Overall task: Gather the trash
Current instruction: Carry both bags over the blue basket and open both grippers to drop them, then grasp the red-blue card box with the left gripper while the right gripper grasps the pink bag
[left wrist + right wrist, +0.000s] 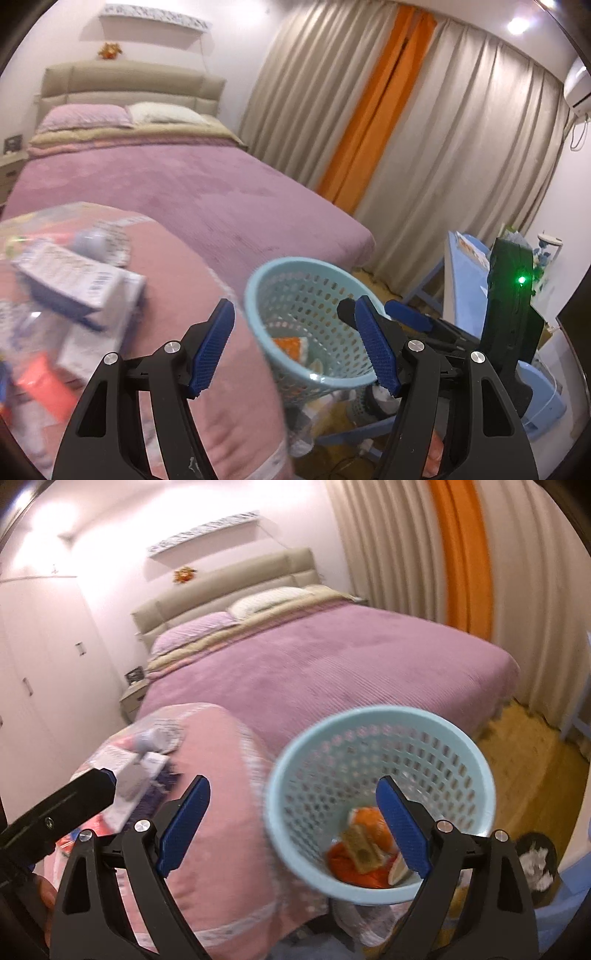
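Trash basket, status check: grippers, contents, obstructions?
Left gripper and right gripper open, empty. Blue basket holds orange wrapper. Boxes on pink cushion uncollected. No obstruction visible.

A pale blue perforated basket [380, 797] sits tilted beside the pink bedding, holding orange wrappers [365, 853] and a tan scrap. More litter [70, 291], seemingly boxes and packets though blurred, lies heaped on the pink cover.
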`<state>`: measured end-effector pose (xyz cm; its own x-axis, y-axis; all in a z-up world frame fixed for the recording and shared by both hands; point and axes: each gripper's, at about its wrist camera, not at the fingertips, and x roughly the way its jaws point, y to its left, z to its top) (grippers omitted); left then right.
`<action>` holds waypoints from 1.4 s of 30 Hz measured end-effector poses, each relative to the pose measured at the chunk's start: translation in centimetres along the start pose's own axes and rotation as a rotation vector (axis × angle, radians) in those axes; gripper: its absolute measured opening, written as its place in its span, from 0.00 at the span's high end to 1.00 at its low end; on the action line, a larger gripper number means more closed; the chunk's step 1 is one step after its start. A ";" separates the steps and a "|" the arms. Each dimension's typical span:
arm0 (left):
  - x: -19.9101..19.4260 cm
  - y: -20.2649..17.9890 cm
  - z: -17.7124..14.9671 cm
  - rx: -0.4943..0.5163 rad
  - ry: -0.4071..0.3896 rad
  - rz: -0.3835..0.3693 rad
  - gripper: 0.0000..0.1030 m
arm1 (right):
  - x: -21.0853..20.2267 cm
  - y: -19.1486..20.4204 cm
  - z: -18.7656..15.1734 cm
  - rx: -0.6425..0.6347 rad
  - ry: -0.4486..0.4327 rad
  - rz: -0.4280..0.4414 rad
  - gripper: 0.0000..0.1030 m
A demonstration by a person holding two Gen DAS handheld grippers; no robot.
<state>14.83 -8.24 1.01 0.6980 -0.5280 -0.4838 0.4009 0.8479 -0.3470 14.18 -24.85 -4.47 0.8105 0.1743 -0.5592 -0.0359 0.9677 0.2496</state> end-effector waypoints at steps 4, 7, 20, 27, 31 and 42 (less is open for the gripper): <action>-3.8 2.2 -0.5 -0.020 -0.049 0.070 0.36 | -0.6 4.1 -0.1 -0.059 -0.006 0.077 0.16; -6.6 4.7 -1.1 -0.061 -0.083 0.131 0.36 | -0.7 7.4 -0.6 -0.124 -0.001 0.127 0.20; -14.7 17.6 -5.9 -0.247 -0.094 0.414 0.37 | 2.3 20.2 -5.4 -0.380 0.122 0.293 0.51; -13.6 19.5 -7.9 -0.157 0.022 0.518 0.36 | 6.0 24.0 -8.0 -0.417 0.215 0.311 0.51; -12.2 20.5 -8.4 -0.122 0.066 0.551 0.35 | 7.4 24.5 -8.8 -0.424 0.251 0.298 0.51; -10.9 20.3 -8.0 -0.025 0.123 0.651 0.32 | 10.5 24.8 -9.5 -0.427 0.320 0.287 0.50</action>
<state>10.58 14.30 -7.21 0.7199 0.0890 -0.6884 -0.0949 0.9951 0.0294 16.20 2.70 -11.65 0.5200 0.4215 -0.7429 -0.5127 0.8497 0.1232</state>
